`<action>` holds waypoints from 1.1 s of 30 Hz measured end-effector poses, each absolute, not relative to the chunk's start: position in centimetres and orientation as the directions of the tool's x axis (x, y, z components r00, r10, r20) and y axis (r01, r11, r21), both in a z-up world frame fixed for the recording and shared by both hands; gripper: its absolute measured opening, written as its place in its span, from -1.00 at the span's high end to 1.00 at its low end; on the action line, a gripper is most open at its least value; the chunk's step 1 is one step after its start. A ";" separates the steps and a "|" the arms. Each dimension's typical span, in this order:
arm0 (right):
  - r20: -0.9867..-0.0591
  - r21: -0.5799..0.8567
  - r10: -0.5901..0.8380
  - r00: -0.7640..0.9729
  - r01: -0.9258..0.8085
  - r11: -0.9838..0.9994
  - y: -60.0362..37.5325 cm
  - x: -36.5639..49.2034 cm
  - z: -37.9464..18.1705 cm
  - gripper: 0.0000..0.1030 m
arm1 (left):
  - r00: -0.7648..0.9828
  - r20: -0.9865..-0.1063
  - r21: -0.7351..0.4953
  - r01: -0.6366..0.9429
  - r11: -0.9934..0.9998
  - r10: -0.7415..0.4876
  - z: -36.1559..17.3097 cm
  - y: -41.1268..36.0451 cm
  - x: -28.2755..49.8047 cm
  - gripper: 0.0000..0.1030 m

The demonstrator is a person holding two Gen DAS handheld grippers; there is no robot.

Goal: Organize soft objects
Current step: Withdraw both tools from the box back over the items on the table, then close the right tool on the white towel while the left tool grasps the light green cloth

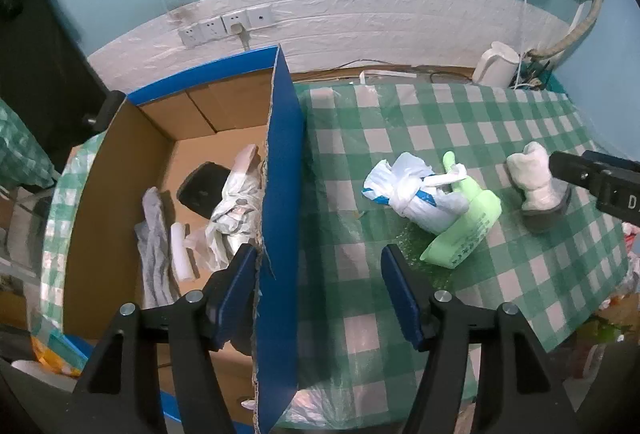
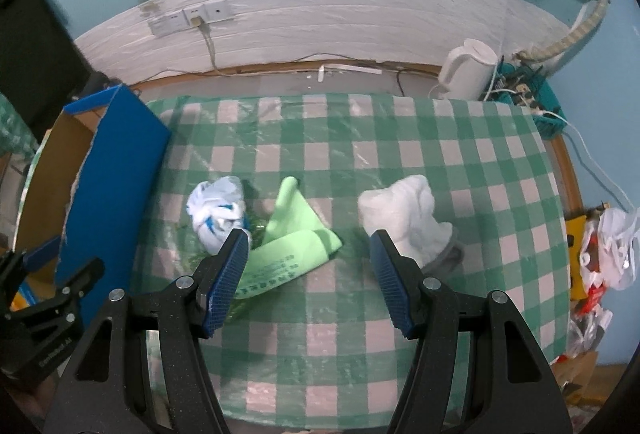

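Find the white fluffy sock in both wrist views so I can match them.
Left wrist: the white fluffy sock lies far right on the checked cloth, by the other tool's tip.
Right wrist: right of centre, just beyond the right finger.
Shared landmark: the green glove lies left of it.

- A lived-in home room.
- Bench under a green checked cloth (image 2: pixel 360 137).
- White kettle (image 2: pixel 466 71) by the teal wall.
- Wall sockets (image 2: pixel 192 18) on white brick-pattern panelling.
- Bags (image 2: pixel 608 246) piled alongside.
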State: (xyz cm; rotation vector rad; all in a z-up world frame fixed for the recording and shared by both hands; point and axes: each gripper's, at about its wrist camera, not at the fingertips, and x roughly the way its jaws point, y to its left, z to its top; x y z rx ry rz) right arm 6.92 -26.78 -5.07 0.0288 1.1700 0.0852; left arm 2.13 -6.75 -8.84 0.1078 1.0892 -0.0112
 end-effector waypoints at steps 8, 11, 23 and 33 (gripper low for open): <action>-0.921 0.060 0.068 0.384 -0.034 0.998 -28.2 6.9 -5.5 -0.22 | 0.475 -0.876 0.119 0.052 0.992 0.081 -8.1 -7.6 2.1 -0.31; -0.922 0.057 0.062 0.381 -0.025 0.998 -28.7 6.8 -5.8 -0.22 | 0.492 -0.868 0.109 0.070 0.992 0.061 -7.5 -8.4 1.7 -0.47; -0.928 0.059 0.048 0.369 0.019 0.998 -31.2 6.8 -7.0 -0.22 | 0.424 -0.904 0.021 0.168 0.986 -0.052 -10.3 -12.5 2.3 -0.48; -0.942 0.037 0.021 0.334 0.040 0.999 -32.6 7.8 -9.3 -0.22 | 0.317 -0.936 -0.114 0.143 0.983 -0.154 -14.4 -13.5 3.9 -0.48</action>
